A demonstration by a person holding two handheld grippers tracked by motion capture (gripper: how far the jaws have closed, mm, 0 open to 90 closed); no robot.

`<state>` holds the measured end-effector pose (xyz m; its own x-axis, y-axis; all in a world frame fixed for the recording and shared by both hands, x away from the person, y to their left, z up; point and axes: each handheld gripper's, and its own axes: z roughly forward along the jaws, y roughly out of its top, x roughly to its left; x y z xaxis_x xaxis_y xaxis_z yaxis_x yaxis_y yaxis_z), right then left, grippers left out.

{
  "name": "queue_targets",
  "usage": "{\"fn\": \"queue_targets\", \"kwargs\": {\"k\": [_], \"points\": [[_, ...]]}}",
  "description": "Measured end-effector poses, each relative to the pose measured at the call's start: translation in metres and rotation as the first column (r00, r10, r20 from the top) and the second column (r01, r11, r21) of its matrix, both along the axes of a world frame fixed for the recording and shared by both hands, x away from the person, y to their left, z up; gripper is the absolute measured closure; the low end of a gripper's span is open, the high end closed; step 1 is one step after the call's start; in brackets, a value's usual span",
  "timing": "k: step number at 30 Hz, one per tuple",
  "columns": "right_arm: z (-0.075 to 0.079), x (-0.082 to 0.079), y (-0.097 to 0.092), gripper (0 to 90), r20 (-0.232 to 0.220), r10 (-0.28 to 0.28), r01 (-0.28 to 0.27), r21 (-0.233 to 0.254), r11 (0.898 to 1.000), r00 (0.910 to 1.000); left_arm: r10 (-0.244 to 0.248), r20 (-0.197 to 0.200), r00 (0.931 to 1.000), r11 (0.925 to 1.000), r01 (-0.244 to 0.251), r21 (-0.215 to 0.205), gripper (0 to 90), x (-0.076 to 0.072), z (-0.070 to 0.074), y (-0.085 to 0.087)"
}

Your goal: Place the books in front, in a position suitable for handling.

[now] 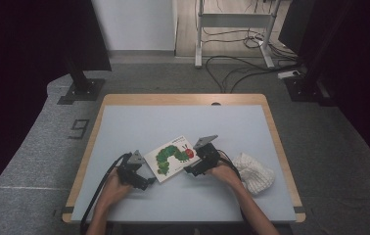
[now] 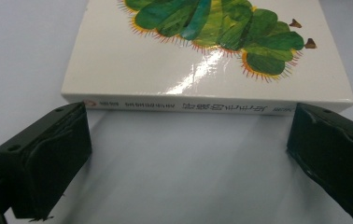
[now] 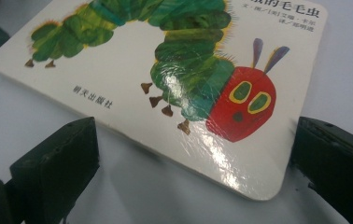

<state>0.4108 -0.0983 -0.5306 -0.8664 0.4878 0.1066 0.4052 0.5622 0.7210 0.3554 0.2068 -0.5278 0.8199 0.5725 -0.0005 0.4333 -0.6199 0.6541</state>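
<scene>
Two grippers close in on a closed picture book, nothing gripped yet.

The left gripper [image 1: 144, 177] sits just off the spine of the board book [image 1: 174, 157], jaws spread wide and clear of it. The book lies flat and shut near the table's [image 1: 139, 127] front middle, caterpillar cover up. The right gripper [image 1: 193, 167], jaws likewise spread, faces the opposite corner without touching. A crumpled cloth [image 1: 255, 174] lies further right. Grasping and opening still seem ahead.
</scene>
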Motion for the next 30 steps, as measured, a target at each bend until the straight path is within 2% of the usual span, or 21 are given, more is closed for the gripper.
{"fn": "queue_targets", "kwargs": {"k": [3, 6, 12, 19, 27, 30], "points": [[0.000, 0.003, -0.005, 2.1, -0.028, -0.008, 0.009, 0.037, 0.999, 0.9996, 0.005, -0.001, 1.0000, 1.0000, -0.005, 0.002, 0.0, -0.002, 0.000, -0.002], [-0.001, 0.003, -0.007, 3.0, -0.027, -0.007, 0.009, 0.046, 0.999, 0.9996, 0.005, -0.004, 1.0000, 1.0000, -0.005, 0.005, 0.0, -0.005, 0.000, -0.006], [0.000, -0.005, -0.008, 3.0, -0.009, -0.007, 0.007, 0.013, 1.000, 0.9999, 0.001, -0.005, 1.0000, 1.0000, -0.001, 0.007, 0.0, -0.014, 0.000, -0.011], [0.000, -0.018, -0.012, 2.5, 0.001, -0.014, 0.014, -0.001, 1.000, 0.9999, -0.008, -0.007, 0.9999, 0.9999, 0.008, 0.009, 0.0, -0.024, 0.001, -0.016], [0.000, -0.024, -0.009, 1.7, 0.037, -0.007, 0.009, -0.050, 0.999, 0.9993, -0.007, -0.002, 1.0000, 1.0000, 0.007, 0.000, 0.0, -0.026, 0.000, -0.016], [0.002, -0.026, -0.009, 1.2, 0.034, -0.010, 0.011, -0.056, 0.998, 0.9994, 0.004, 0.002, 1.0000, 1.0000, -0.004, 0.000, 0.0, -0.027, 0.000, -0.015]]}}
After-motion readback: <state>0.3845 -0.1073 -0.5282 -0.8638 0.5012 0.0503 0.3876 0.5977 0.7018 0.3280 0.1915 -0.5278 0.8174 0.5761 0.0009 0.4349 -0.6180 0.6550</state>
